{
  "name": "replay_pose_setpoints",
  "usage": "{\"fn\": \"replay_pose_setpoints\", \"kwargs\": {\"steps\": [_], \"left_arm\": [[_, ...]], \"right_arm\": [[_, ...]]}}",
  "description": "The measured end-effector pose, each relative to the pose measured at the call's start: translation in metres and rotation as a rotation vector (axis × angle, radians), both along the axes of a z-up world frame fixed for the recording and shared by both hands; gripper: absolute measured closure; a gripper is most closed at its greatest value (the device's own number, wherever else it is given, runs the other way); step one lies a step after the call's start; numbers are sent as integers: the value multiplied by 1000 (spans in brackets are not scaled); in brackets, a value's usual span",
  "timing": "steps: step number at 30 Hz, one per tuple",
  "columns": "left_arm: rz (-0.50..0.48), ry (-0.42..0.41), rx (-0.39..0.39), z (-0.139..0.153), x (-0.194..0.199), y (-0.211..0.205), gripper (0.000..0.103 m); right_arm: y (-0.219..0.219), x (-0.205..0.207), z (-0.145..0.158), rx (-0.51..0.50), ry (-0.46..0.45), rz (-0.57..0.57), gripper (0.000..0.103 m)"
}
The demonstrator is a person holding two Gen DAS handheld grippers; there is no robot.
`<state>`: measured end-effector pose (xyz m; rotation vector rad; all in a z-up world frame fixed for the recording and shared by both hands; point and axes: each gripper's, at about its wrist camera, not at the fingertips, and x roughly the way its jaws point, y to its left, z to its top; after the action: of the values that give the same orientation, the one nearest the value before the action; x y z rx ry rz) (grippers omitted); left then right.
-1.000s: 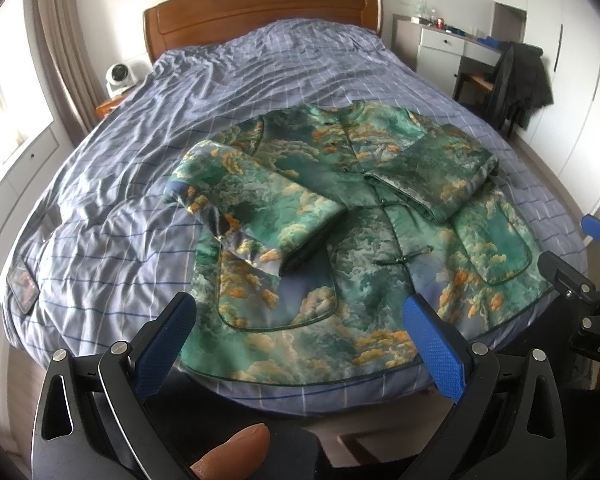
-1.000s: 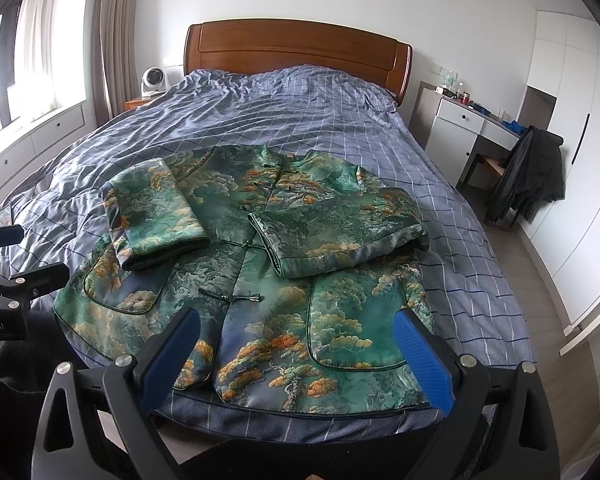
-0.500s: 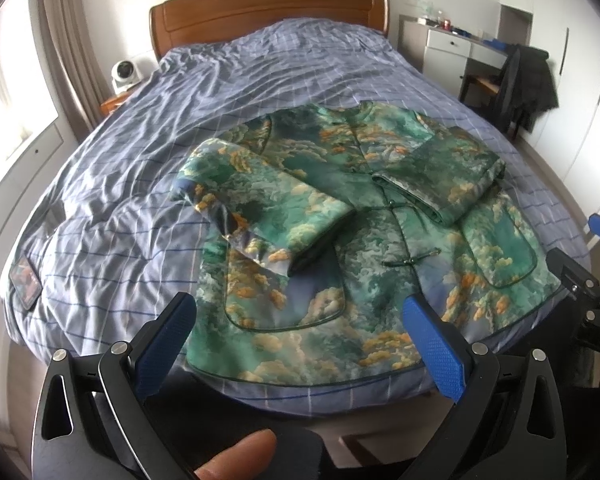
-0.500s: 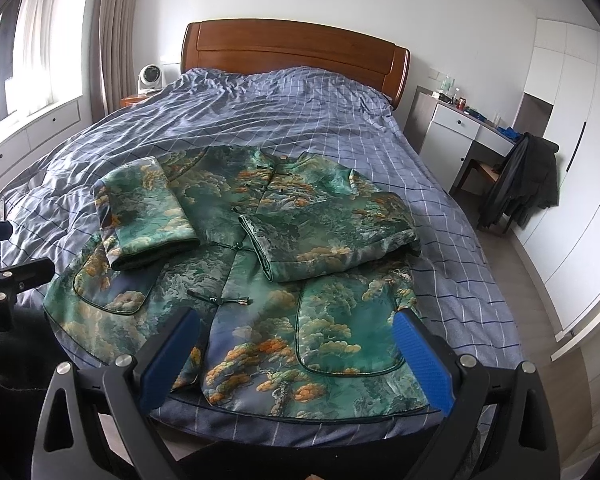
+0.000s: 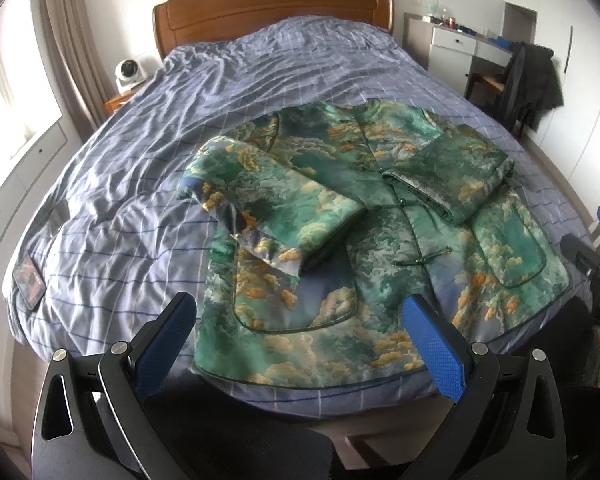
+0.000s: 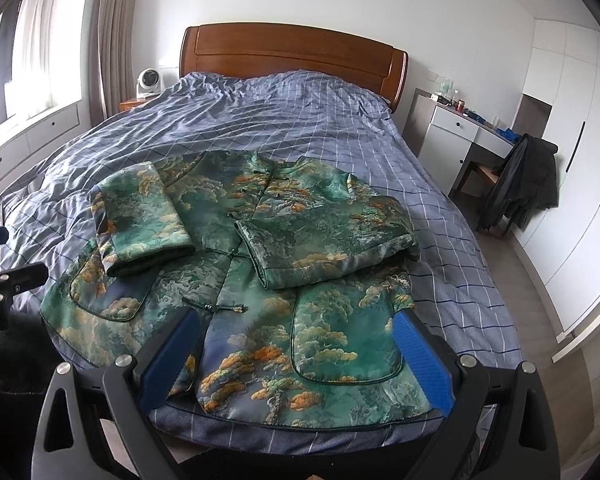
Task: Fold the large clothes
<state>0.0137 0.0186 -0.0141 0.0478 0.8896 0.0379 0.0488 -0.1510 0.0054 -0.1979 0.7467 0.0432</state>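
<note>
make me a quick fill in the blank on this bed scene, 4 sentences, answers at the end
1. Both sleeves of the green jacket are folded ____ across its front.
2. The jacket lies on a bed with a ____ headboard.
3. The left gripper and the right gripper both have their jaws ____.
4. A dark coat hangs over a ____ beside the desk.

Missing words: inward; wooden; open; chair
</note>
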Motion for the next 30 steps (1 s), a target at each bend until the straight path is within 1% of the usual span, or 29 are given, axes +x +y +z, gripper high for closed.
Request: {"fn": "replay_pose_setpoints", "kwargs": {"steps": [3, 8, 9, 11, 12, 15, 18, 21, 23, 25, 26, 28, 29, 30], "left_arm": [[0, 6, -1, -3, 3, 4, 0], [0, 25, -28, -13, 10, 18, 0], [4, 30, -36, -14, 11, 22, 0], [13, 34, -45, -17, 12, 28, 0], [18, 31, -45, -18, 12, 31, 0], [21, 26, -23, -25, 12, 37, 0], [35, 48, 9, -34, 14, 40, 0], [45, 75, -6, -42, 17, 42, 0], [51, 90, -12, -47, 18, 42, 0], [56, 101, -5, -50, 17, 41, 0], [57, 101, -1, -52, 15, 41, 0], [59, 102, 5, -54, 11, 43, 0], [59, 106, 6, -57, 9, 44, 1], [59, 112, 7, -60, 9, 46, 1]], "right_arm": [[-4, 3, 2, 0, -16, 3, 4], [-20, 13, 4, 18, -39, 5, 4], [-22, 15, 4, 18, -46, 14, 4], [-25, 23, -1, 13, -52, 71, 0], [-24, 30, -8, 6, -37, 125, 0], [-21, 56, -30, -35, 48, 199, 0], [-13, 82, -45, -74, 60, 236, 0], [8, 115, -63, -129, 77, 301, 0], [24, 139, -84, -165, 114, 351, 0], [35, 165, -113, -214, 152, 359, 0], [37, 176, -127, -240, 166, 344, 0], [31, 191, -143, -266, 183, 304, 2], [27, 195, -147, -260, 190, 284, 2], [19, 197, -147, -221, 204, 267, 10]]}}
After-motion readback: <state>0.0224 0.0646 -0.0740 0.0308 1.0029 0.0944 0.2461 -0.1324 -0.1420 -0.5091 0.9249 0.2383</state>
